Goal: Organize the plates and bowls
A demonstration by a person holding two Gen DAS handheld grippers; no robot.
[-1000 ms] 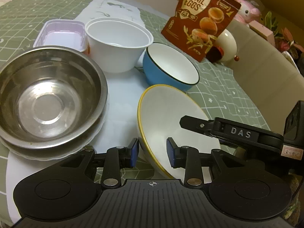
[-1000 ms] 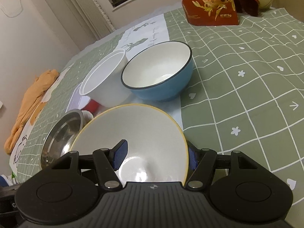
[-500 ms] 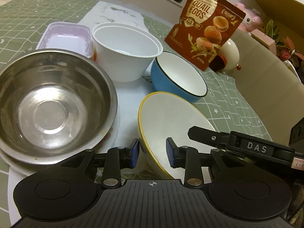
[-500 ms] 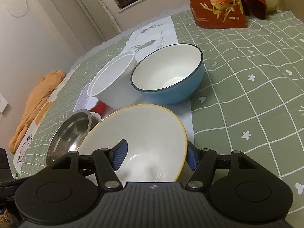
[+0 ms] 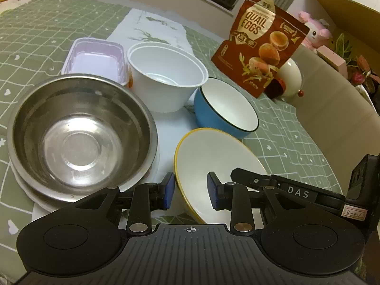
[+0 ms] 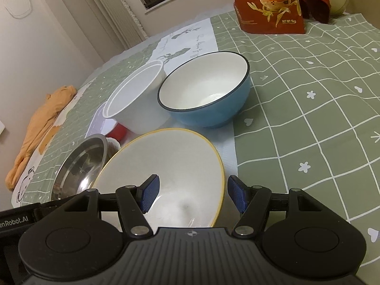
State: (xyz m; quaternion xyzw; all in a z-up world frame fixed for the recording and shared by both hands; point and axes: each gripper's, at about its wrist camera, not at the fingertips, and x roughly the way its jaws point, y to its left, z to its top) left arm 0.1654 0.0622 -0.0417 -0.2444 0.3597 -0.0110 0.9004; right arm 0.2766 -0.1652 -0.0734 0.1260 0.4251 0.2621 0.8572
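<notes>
A white bowl with a yellow rim (image 5: 213, 159) (image 6: 166, 166) is tilted between both grippers. My left gripper (image 5: 191, 191) straddles its left rim, one pad outside and one inside, with a gap to the rim. My right gripper (image 6: 193, 196) straddles its right rim with the jaws wide apart. A steel bowl (image 5: 78, 133) (image 6: 78, 163) sits on a white plate (image 5: 35, 194) to the left. A blue bowl (image 5: 225, 109) (image 6: 206, 90) and a white plastic bowl (image 5: 166, 76) (image 6: 135, 95) stand behind.
A lilac plastic tray (image 5: 95, 57) lies behind the steel bowl. A quail-egg bag (image 5: 258, 52) (image 6: 268, 4) stands at the back right. An orange cloth (image 6: 40, 123) lies far left. The green checked tablecloth (image 6: 308, 95) spreads to the right.
Both grippers and the yellow-rimmed bowl have lifted and drawn back a little from the other bowls. The jaws keep about the same opening.
</notes>
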